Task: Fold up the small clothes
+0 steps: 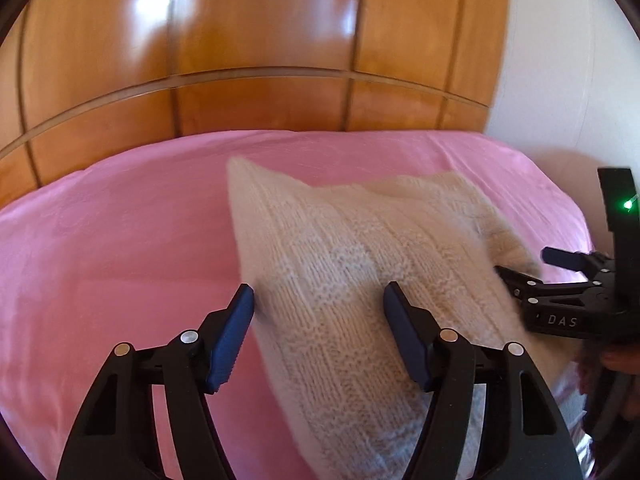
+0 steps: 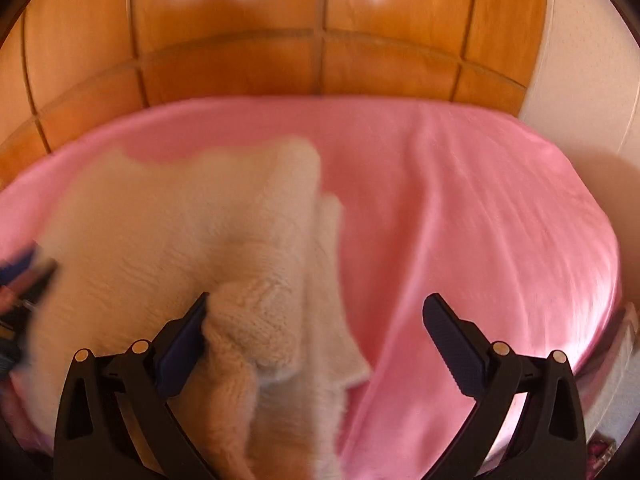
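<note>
A cream knitted garment [image 1: 360, 264] lies bunched on the pink bed sheet [image 1: 120, 240], with one corner standing up toward the far side. My left gripper [image 1: 320, 320] is open low over it, and the knit runs between its blue pads without being pinched. In the right wrist view the same garment [image 2: 168, 232] is blurred, and a folded lump of it rests against the left finger [image 2: 184, 344] of my right gripper [image 2: 316, 336], which stands wide open. The right gripper [image 1: 522, 261] also shows at the garment's right edge, open.
A glossy wooden panelled headboard [image 1: 260, 92] runs along the far side of the bed. A white wall [image 1: 560, 80] stands at the right, where the mattress edge [image 2: 600, 280] drops off. A hand [image 1: 618, 360] holds the right gripper. The sheet [image 2: 480, 220] right of the garment is wrinkled.
</note>
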Tool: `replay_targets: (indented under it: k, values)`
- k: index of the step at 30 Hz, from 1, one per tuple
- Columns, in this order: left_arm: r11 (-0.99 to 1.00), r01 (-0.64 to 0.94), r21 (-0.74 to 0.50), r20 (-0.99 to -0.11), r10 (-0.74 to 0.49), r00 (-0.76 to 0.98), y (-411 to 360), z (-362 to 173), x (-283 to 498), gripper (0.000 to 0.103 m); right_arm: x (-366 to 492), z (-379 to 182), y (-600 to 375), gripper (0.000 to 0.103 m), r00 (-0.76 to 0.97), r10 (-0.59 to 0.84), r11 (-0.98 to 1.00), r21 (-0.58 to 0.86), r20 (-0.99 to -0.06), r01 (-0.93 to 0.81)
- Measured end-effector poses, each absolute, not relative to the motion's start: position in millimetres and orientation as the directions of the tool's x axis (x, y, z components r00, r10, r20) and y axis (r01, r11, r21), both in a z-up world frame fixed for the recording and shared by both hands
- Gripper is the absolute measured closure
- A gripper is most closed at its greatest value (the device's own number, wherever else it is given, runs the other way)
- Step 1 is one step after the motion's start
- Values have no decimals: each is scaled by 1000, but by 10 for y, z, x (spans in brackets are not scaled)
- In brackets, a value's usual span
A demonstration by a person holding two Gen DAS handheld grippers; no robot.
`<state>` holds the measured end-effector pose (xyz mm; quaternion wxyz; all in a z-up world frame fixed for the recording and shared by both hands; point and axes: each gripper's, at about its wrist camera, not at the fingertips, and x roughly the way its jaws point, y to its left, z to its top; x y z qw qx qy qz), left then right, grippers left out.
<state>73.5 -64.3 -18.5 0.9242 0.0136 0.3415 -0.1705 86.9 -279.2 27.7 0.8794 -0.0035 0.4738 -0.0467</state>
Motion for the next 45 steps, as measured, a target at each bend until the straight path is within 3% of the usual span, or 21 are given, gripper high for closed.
replay_targets:
  k: [7, 11, 14, 16, 21, 25, 27, 33, 36, 39, 42, 45]
  values:
    - [921, 372, 114, -589, -239, 772, -970, -274, 535, 37, 313, 91, -3265, 2, 561, -31, 967, 116, -827, 225]
    - [937, 346, 51, -590, -251, 767, -872, -260, 551, 36, 277, 81, -3203, 2, 602, -56, 964, 113, -796, 239]
    - [944, 322, -68, -606, -295, 738, -687, -133, 488, 27, 252, 111, -3226, 2, 610, -20, 954, 168, -792, 248]
    - [948, 305, -96, -584, -302, 754, -602, -49, 425, 26, 264, 193, -3270, 2, 586, 4, 952, 182, -810, 245]
    - [946, 323, -17, -532, -282, 799, -677, 98, 337, 21, 380, 704, -3086, 2, 650, -45, 975, 108, -758, 193]
    - [922, 383, 54, -606, -274, 747, -955, -28, 480, 21, 695, 895, -2817, 2, 673, -51, 994, 30, -738, 108]
    - [912, 400, 90, -631, -259, 731, -1080, -127, 518, 20, 908, 874, -2659, 2, 652, -75, 996, -23, -754, 88]
    - [883, 429, 188, -601, -242, 762, -1220, -231, 363, 20, 1368, 365, -2527, 2, 535, -249, 968, -230, -807, 104]
    - [851, 459, 254, -570, -251, 782, -1290, -253, 275, 20, 1295, 164, -2810, 2, 527, -292, 955, -210, -798, 211]
    - [861, 465, 205, -584, -273, 764, -1255, -169, 293, 20, 1150, 104, -2963, 2, 567, -262, 955, -125, -781, 270]
    - [899, 435, 55, -598, -319, 735, -1077, 81, 441, 20, 1100, 132, -2922, 2, 590, -290, 950, -155, -753, 270]
    - [934, 358, 20, -594, -277, 755, -966, 248, 652, 20, 1079, 130, -3001, 2, 600, -259, 955, -109, -757, 275]
